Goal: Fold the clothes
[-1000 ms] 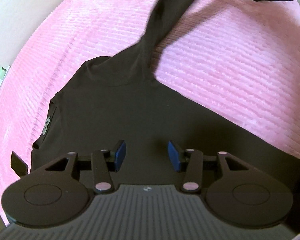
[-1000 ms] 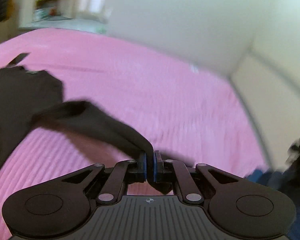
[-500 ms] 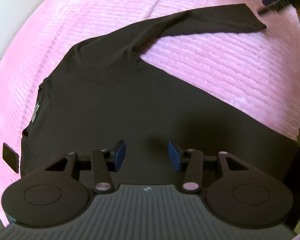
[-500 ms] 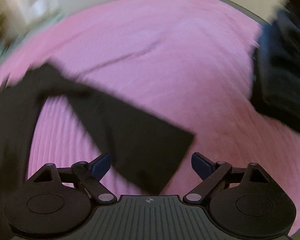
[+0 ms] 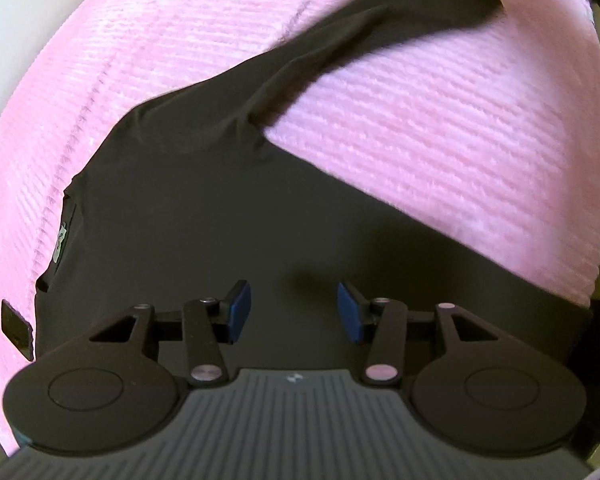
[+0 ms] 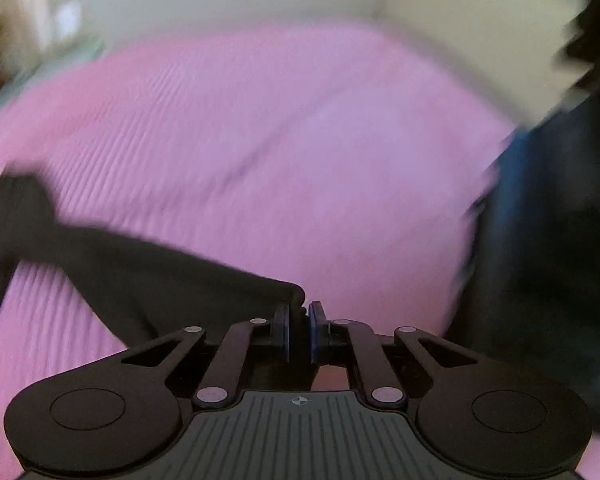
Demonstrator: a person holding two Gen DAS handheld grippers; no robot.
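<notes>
The right wrist view is blurred, and the dark pile point(image 6: 548, 240) at its right edge is hard to make out. A black long-sleeved top point(image 5: 204, 208) lies on the pink bedspread point(image 5: 440, 132), its sleeve point(image 5: 380, 36) running up to the right. The left tongs point(image 5: 294, 312) hover open above the top, gripping nothing. The right tongs point(image 6: 299, 332) have just closed, pinching the sleeve's end.

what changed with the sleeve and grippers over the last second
The right gripper let the sleeve go, then its jaws have just been closing and now pinch its cuff again. The left gripper stayed open over the black shirt.
</notes>
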